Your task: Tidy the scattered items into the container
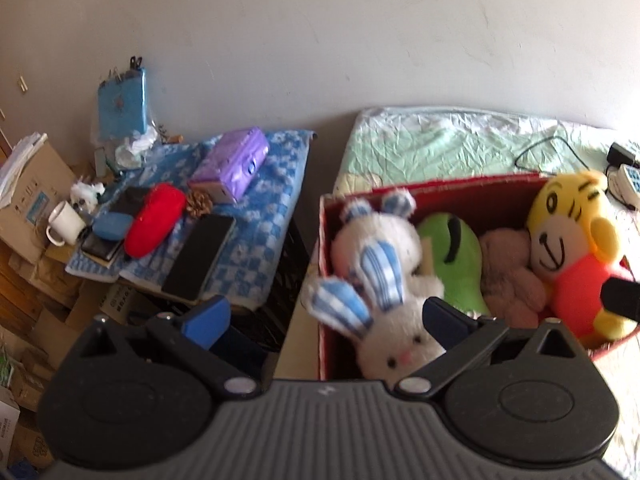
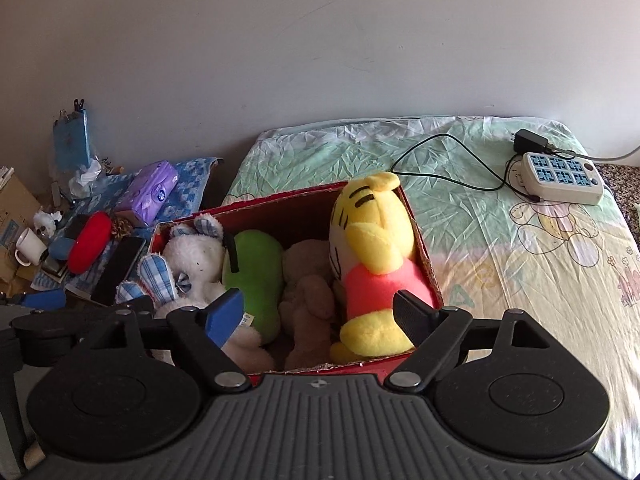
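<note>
The red cardboard box [image 2: 424,248] is packed wall to wall: white rabbit plush with blue checked ears [image 2: 196,258], green plush [image 2: 256,268], brown plush [image 2: 308,280] and yellow tiger plush in a pink shirt [image 2: 372,240] leave no gap. To its right the crumpled pale-green bedsheet [image 2: 500,280] lies open as far as the white power strip [image 2: 560,176] and black cable [image 2: 440,176].

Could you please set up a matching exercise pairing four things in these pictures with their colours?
Things:
1. rabbit toy
2. frog toy
3. tiger toy
4. box

Colours:
A. red
B. yellow with a pink shirt
C. white with blue checked ears
D. green

Pairs: 1-C, 2-D, 3-B, 4-A
</note>
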`<state>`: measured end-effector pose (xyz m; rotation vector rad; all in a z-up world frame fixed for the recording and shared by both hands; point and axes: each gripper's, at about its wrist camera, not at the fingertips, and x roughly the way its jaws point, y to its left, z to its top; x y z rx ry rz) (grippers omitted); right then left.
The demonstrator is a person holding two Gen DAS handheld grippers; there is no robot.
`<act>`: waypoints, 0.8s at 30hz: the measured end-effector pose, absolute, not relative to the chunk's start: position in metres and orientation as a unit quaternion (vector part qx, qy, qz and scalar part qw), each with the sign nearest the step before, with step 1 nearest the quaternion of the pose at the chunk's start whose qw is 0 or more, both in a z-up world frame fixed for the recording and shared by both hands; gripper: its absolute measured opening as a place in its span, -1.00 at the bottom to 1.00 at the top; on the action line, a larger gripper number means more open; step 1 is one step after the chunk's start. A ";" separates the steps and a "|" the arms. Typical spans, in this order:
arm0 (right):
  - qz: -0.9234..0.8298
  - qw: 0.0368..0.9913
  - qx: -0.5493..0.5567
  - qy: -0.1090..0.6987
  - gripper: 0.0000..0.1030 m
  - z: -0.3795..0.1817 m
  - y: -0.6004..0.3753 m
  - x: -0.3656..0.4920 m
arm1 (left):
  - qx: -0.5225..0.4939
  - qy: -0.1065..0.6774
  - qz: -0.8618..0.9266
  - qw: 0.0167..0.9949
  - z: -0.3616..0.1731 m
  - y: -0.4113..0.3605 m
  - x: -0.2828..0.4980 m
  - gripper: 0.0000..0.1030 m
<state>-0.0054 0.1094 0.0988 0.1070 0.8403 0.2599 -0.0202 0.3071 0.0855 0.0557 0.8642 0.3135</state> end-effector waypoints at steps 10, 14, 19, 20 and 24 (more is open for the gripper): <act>0.117 0.892 0.059 0.434 0.64 0.096 0.115 -0.004 | 0.011 0.449 0.109 0.887 0.073 0.299 -0.015 0.99; 0.088 0.887 0.055 0.450 0.64 0.089 0.109 -0.006 | 0.008 0.461 0.094 0.883 0.062 0.291 -0.017 0.99; 0.073 0.887 0.052 0.453 0.64 0.087 0.102 -0.011 | 0.000 0.474 0.083 0.877 0.050 0.287 -0.017 0.99; 0.073 0.887 0.044 0.454 0.64 0.086 0.104 -0.012 | 0.001 0.476 0.080 0.876 0.049 0.286 -0.018 0.99; 0.072 0.886 0.040 0.456 0.64 0.084 0.103 -0.014 | 0.009 0.480 0.075 0.874 0.046 0.279 -0.022 0.99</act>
